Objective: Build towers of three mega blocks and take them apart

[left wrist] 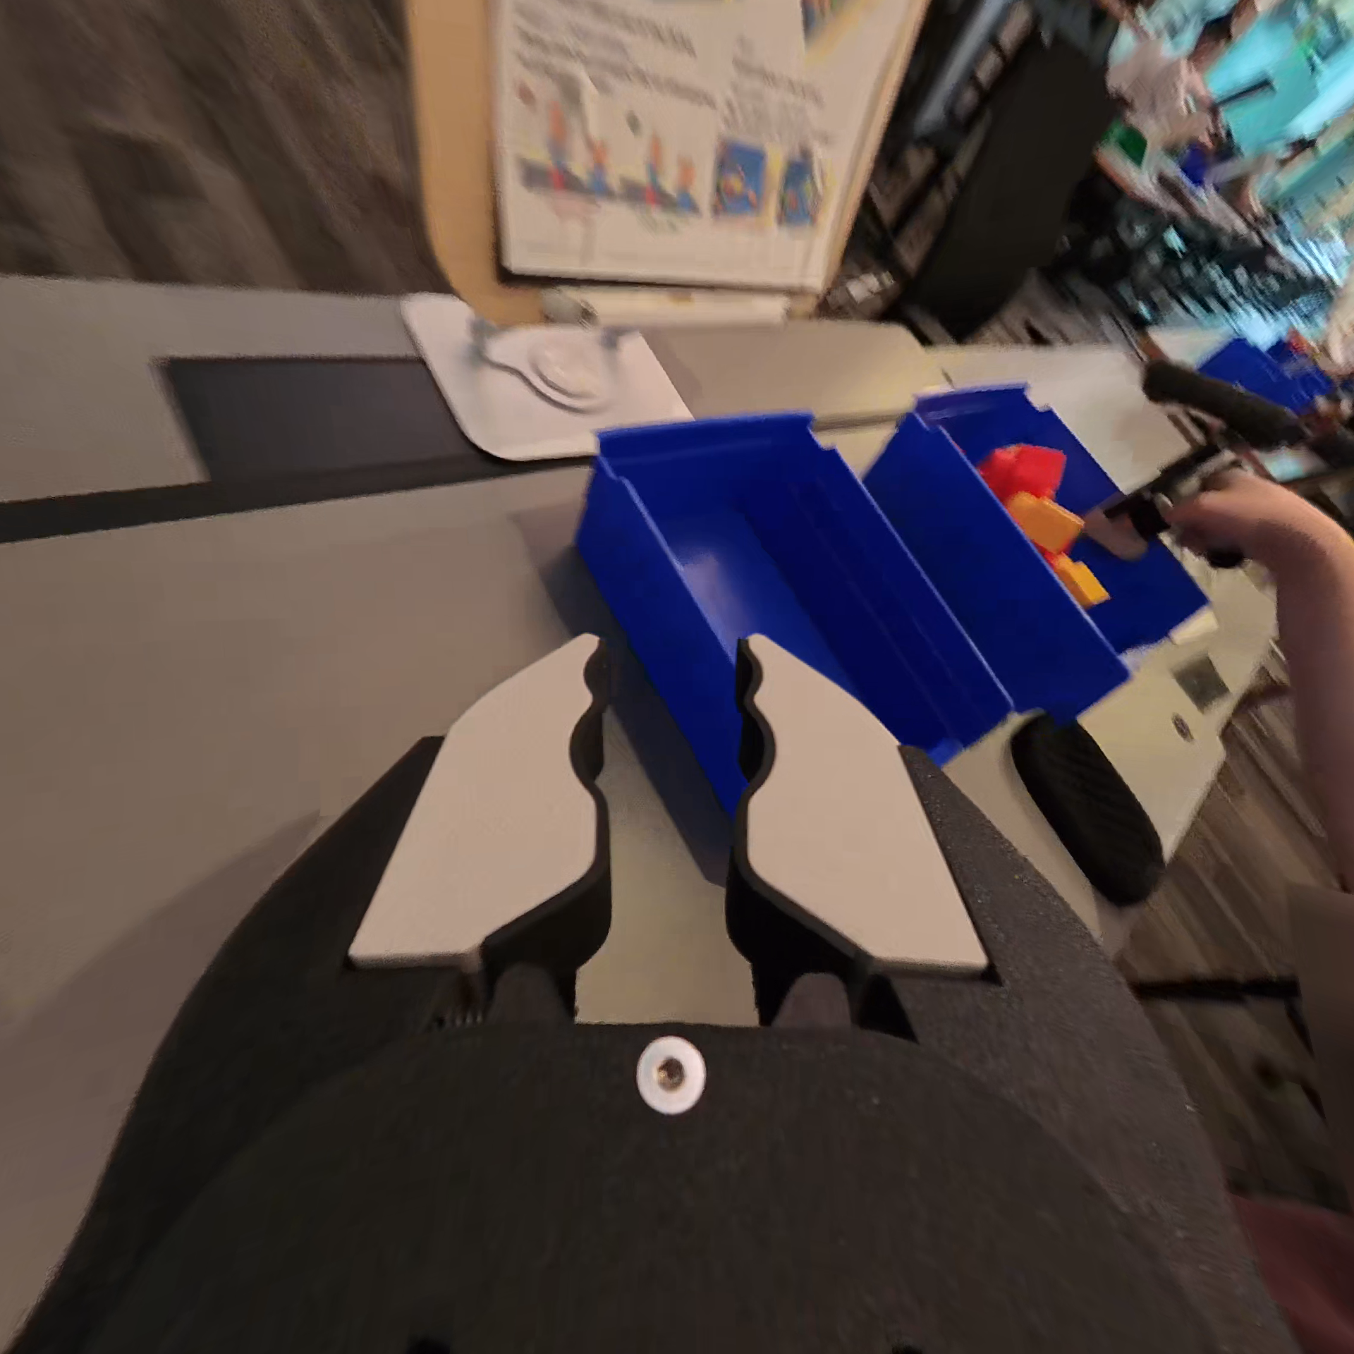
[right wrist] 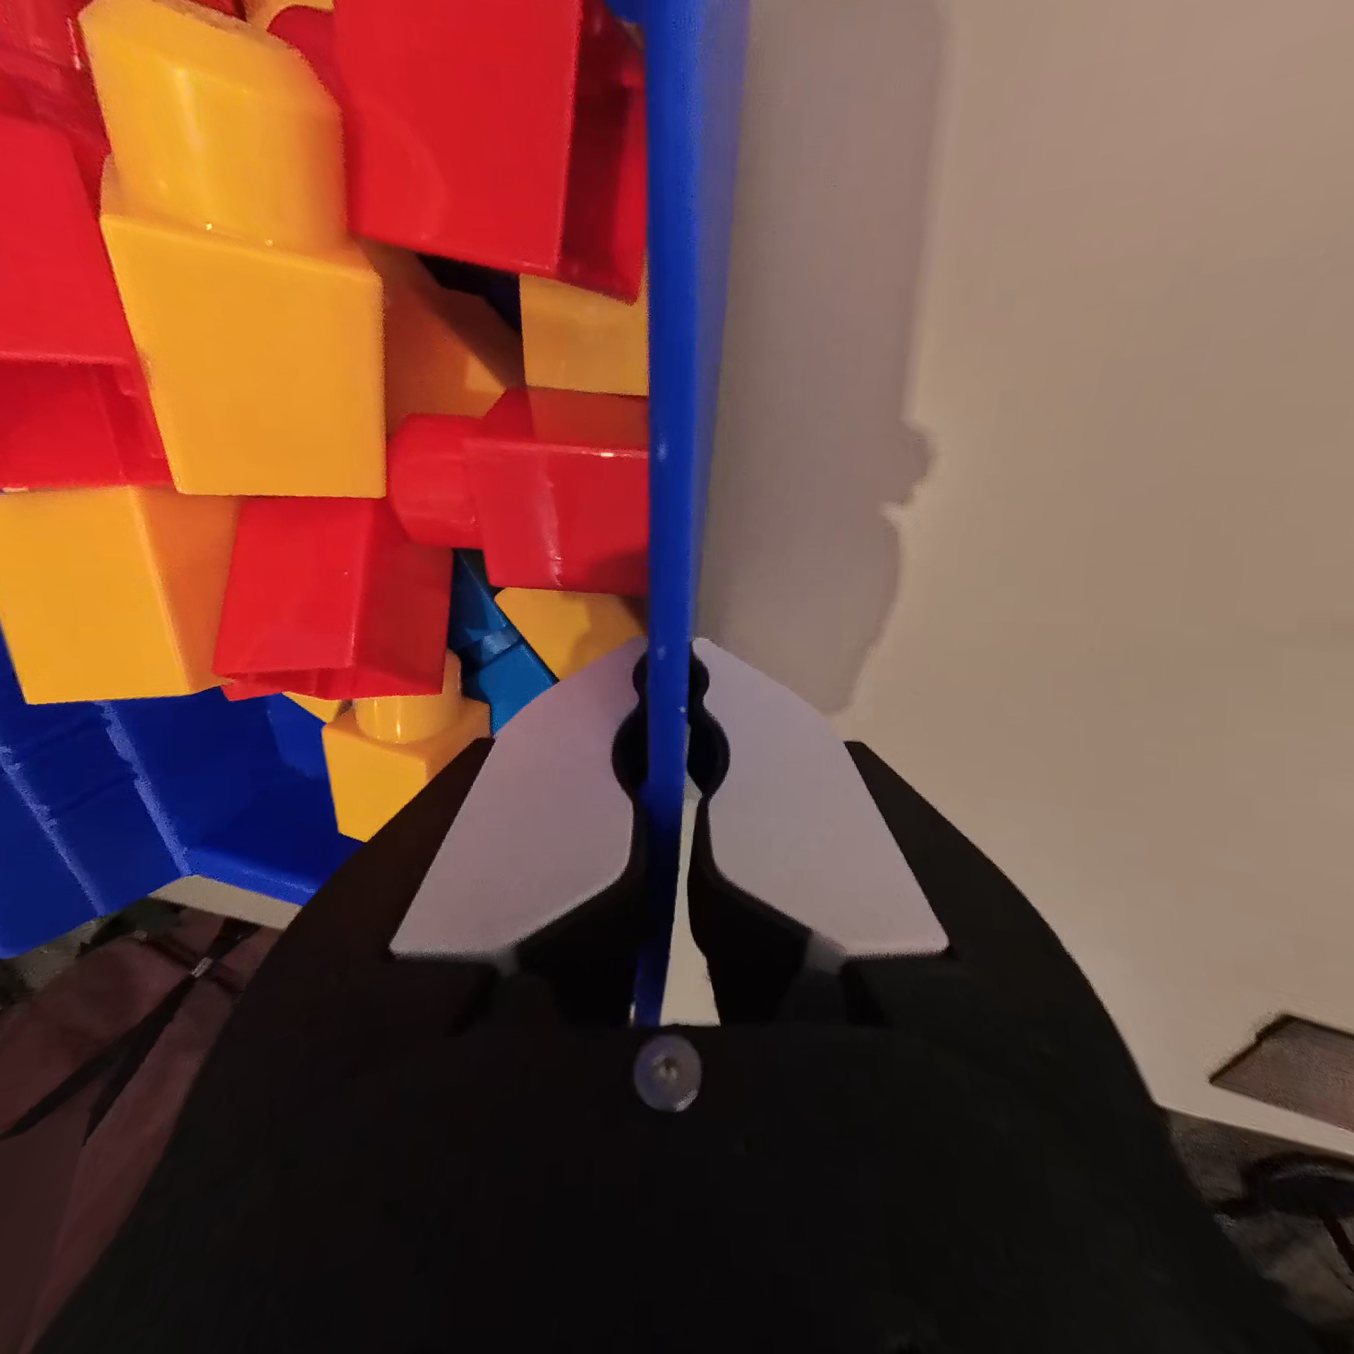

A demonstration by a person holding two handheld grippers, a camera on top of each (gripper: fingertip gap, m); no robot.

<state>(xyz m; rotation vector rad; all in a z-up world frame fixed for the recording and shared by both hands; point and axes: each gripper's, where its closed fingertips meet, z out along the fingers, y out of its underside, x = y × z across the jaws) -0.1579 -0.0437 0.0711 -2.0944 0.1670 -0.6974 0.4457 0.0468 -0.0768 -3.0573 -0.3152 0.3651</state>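
In the right wrist view my right gripper (right wrist: 668, 659) is shut on the thin side wall of a blue bin (right wrist: 667, 366). The bin holds a pile of red blocks (right wrist: 330, 593) and yellow blocks (right wrist: 256, 352), with a blue block (right wrist: 498, 659) low in the pile. The left wrist view shows this bin (left wrist: 960, 542) on the right, with the right gripper (left wrist: 1128, 524) and a hand at its rim. My left gripper (left wrist: 670, 648) is open and holds nothing. It is at the near left corner of an empty blue bin (left wrist: 733, 586), whose left wall shows between the fingertips without touching the pads.
The two bins stand side by side on a grey table (left wrist: 256, 623). A white plate-like stand (left wrist: 542, 374) and an instruction board (left wrist: 659, 132) are at the back. A black wheel (left wrist: 1084, 806) sits below the table's right edge. More blue bins (left wrist: 1275, 374) are far right.
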